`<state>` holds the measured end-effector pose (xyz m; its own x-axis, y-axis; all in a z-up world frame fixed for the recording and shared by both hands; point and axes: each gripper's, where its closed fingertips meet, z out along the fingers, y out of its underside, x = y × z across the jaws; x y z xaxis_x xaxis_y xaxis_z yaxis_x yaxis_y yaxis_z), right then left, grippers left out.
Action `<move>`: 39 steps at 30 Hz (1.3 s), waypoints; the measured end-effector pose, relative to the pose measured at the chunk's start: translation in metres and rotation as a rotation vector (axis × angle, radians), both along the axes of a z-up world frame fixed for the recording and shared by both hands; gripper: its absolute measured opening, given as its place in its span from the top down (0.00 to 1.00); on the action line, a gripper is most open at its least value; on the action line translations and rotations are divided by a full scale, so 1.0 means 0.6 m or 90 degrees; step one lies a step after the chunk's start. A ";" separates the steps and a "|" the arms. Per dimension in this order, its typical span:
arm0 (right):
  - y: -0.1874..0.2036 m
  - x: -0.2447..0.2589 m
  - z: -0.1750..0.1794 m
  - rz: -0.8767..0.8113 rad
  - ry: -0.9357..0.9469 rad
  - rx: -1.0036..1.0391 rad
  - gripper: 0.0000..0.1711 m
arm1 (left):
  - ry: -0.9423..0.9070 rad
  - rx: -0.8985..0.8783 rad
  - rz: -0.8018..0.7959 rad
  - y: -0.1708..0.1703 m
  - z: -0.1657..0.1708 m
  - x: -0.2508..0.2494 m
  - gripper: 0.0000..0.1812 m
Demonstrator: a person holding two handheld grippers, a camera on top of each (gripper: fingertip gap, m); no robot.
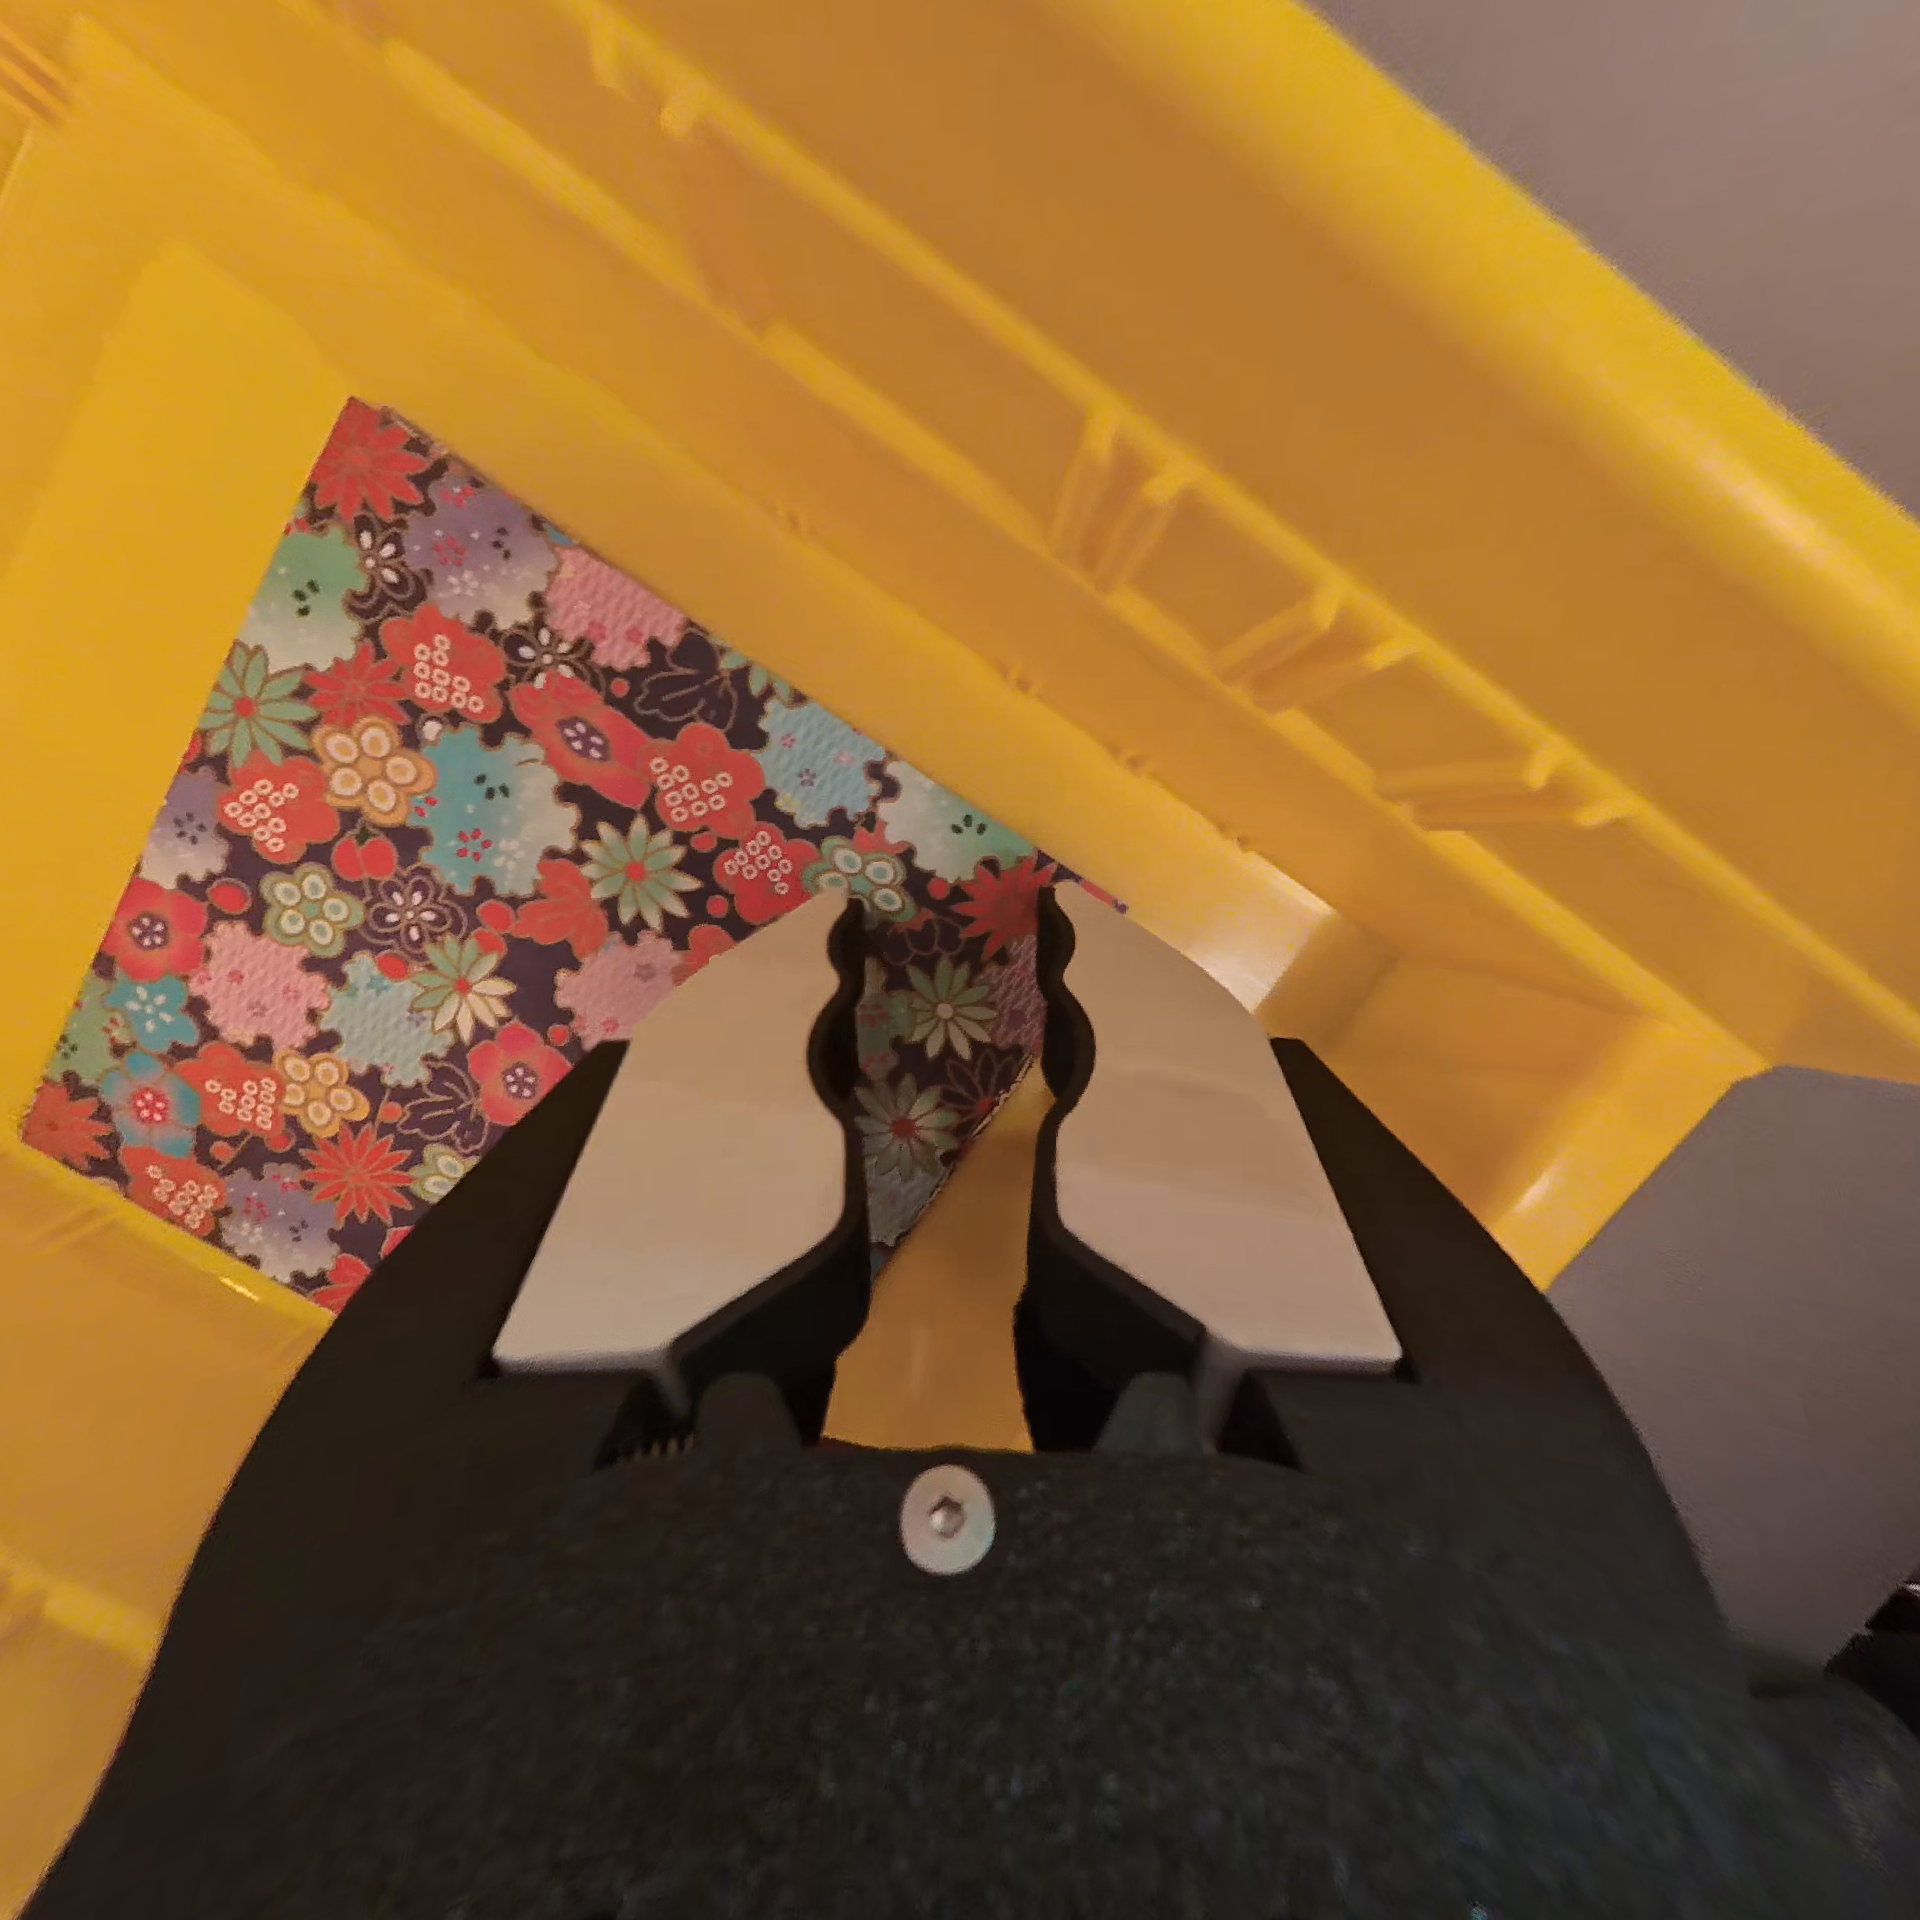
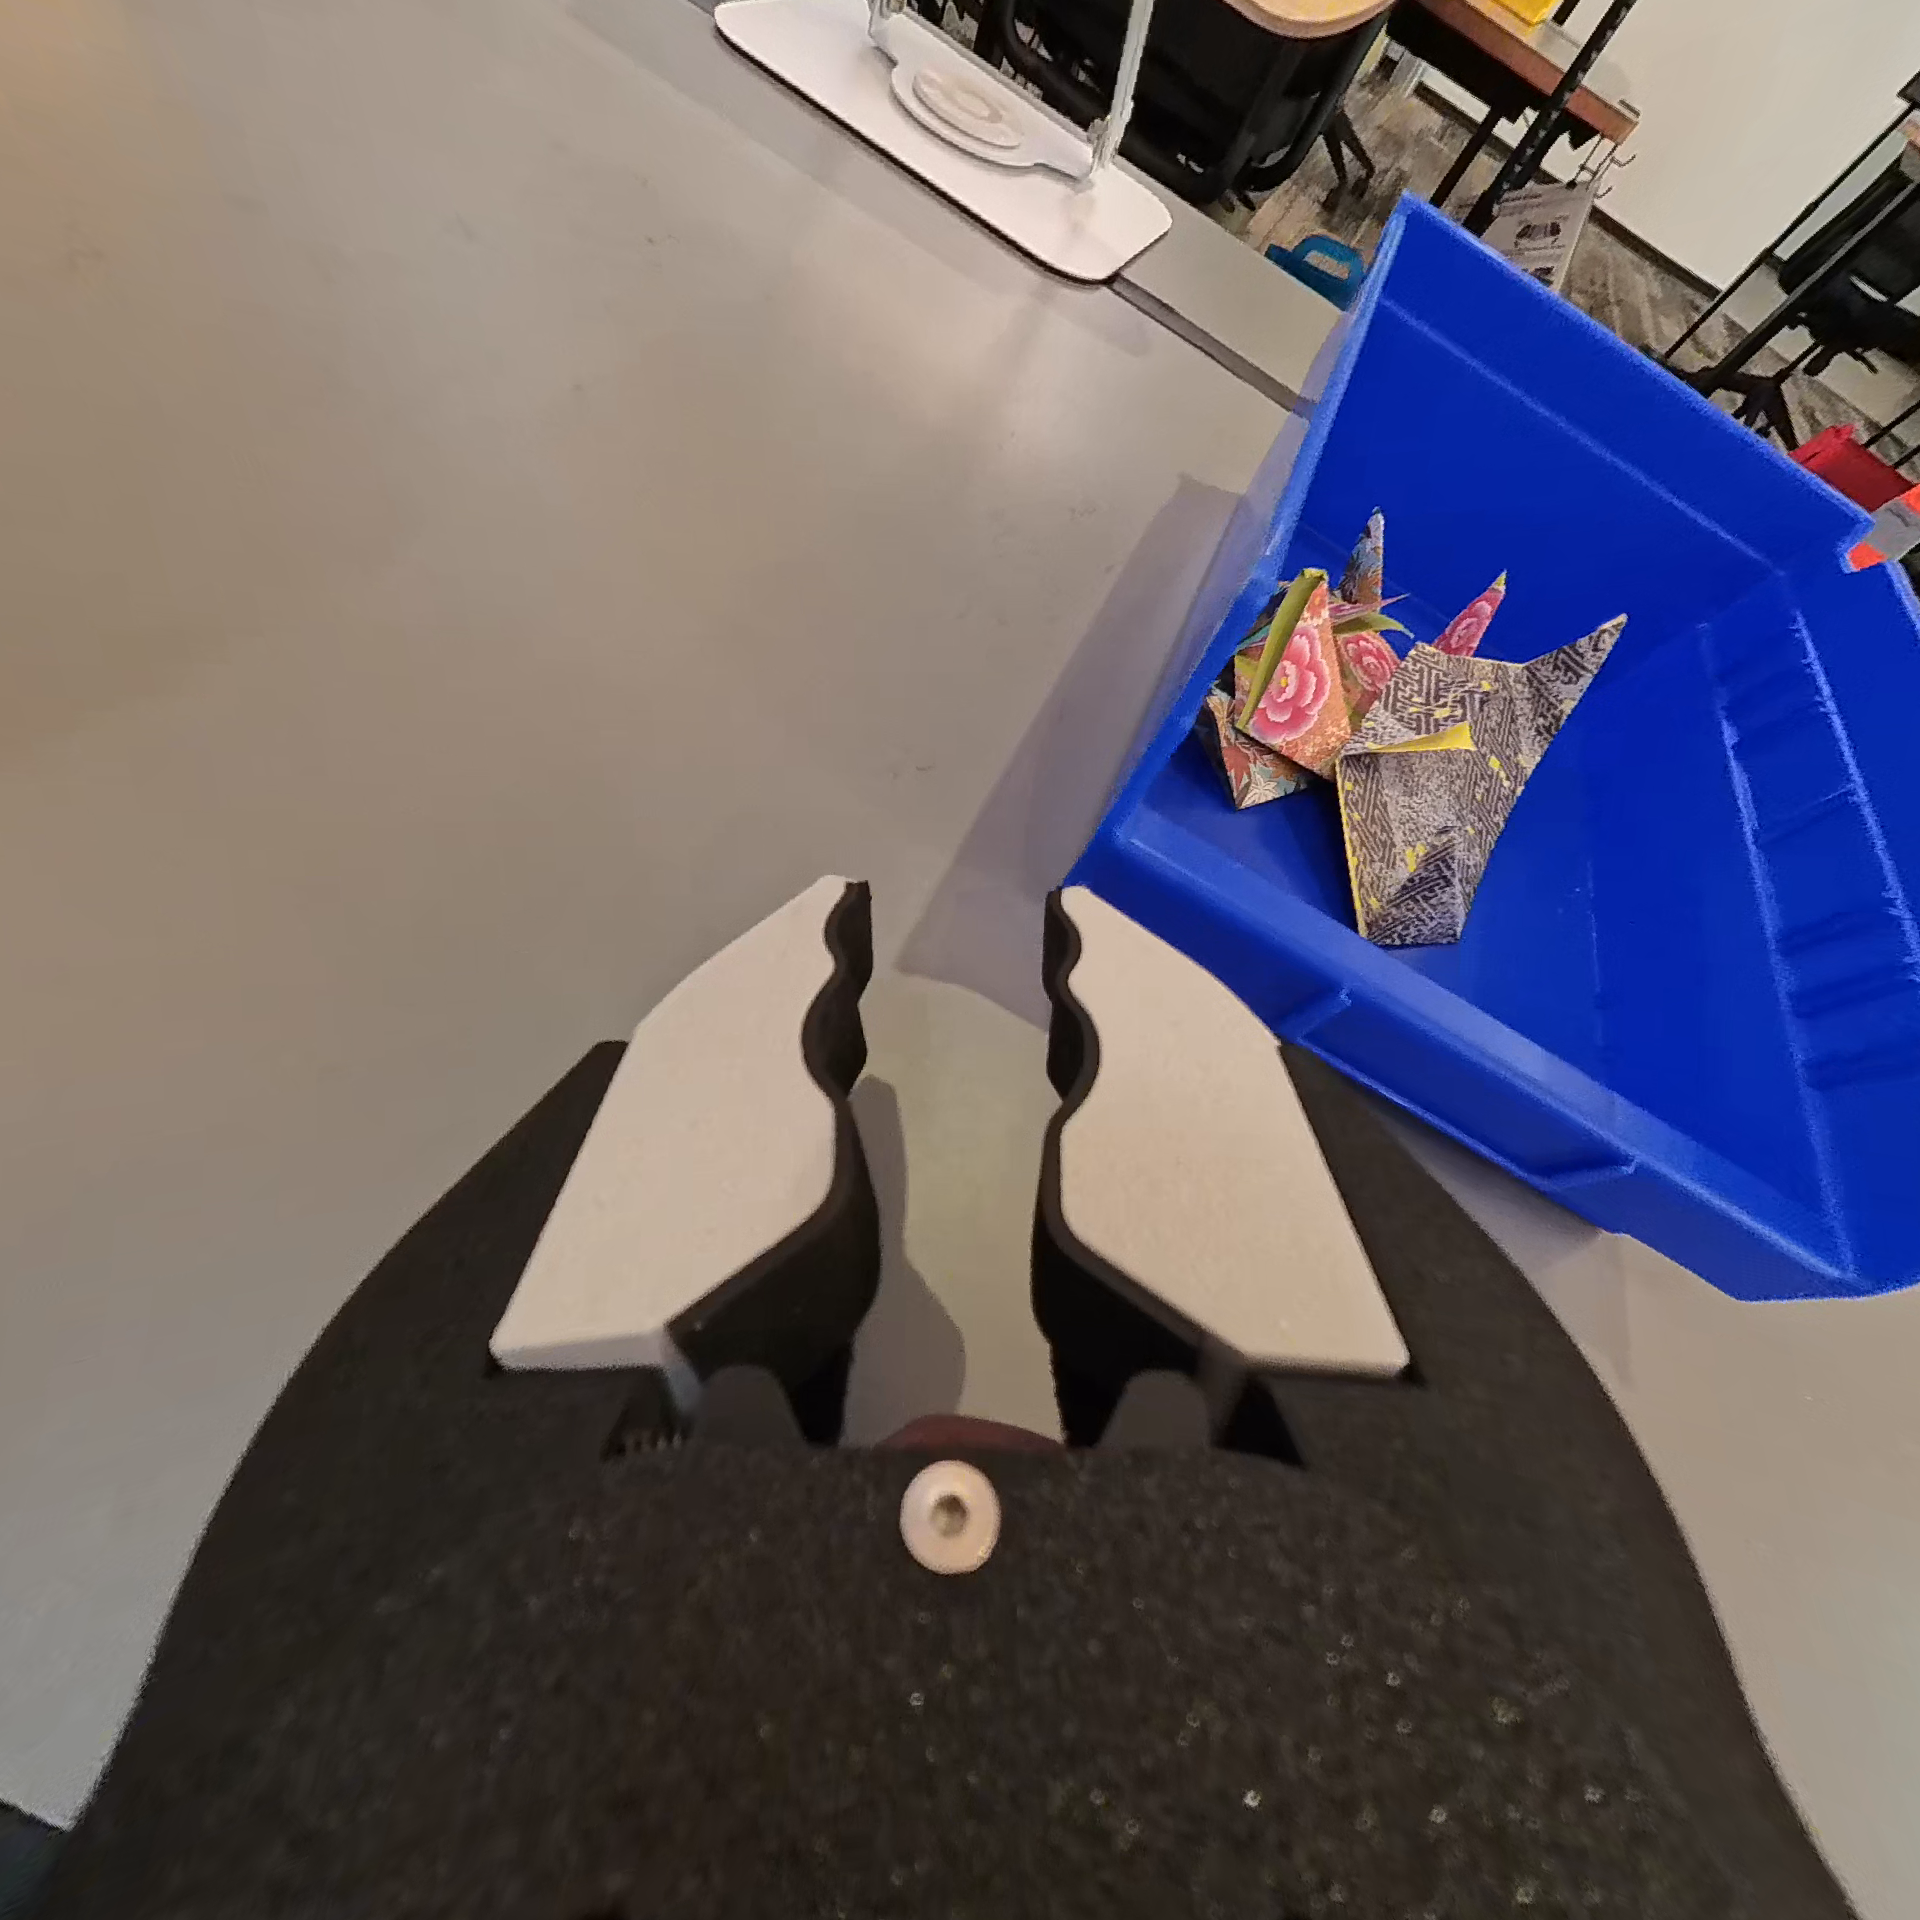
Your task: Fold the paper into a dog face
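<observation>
The paper (image 1: 436, 831) lies flat on the floor of a yellow bin (image 1: 1039, 343), its printed side up — red, teal, pink and cream flowers on a dark ground. It looks unfolded, with its far edge running under the bin's ribbed wall and its left edge close to the side wall. The left gripper (image 1: 948, 914) reaches into the bin just above the sheet's near right part; its fingers (image 1: 727, 1122) stand a narrow gap apart with nothing between them, and the flowered print shows through that gap. Whether the tips touch the sheet cannot be told. Beyond the bin's right corner a strip of grey table (image 1: 1766, 1299) shows.

The right gripper (image 2: 956, 914) hangs over the bare grey table (image 2: 468, 571), well away from the sheet, which is out of its view. Its fingers (image 2: 717, 1122) are likewise parted by a narrow gap and hold nothing. Just to its right sits a blue bin (image 2: 1558, 1091), tilted in the picture, holding folded papers (image 2: 1434, 748) — a pink-flowered one leaning against a grey-patterned one with yellow-green edges, others behind them. At the table's far edge lies a flat white stand base (image 2: 1039, 187); past it, dark chairs and furniture legs stand on a carpeted floor.
</observation>
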<state>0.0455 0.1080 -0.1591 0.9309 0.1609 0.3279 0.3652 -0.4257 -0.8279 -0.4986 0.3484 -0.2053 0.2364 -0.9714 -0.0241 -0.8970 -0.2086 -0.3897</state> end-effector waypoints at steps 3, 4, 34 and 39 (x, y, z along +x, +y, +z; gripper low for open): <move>0.000 -0.002 0.000 0.003 -0.005 -0.002 0.82 | 0.000 -0.002 -0.005 -0.004 0.000 0.002 0.86; 0.000 -0.003 0.000 0.004 -0.008 -0.001 0.82 | 0.000 -0.004 -0.008 -0.006 0.000 0.003 0.87; -0.002 -0.011 0.009 0.018 -0.041 0.000 0.82 | 0.029 0.017 -0.012 -0.019 0.002 0.004 0.88; -0.002 -0.011 0.014 0.017 -0.042 0.003 0.82 | 0.024 0.028 -0.007 -0.013 0.012 -0.002 0.92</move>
<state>0.0386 0.1069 -0.1509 0.9026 0.1835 0.3893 0.4302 -0.4107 -0.8039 -0.4999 0.3403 -0.1984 0.2240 -0.9716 -0.0757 -0.9131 -0.1821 -0.3649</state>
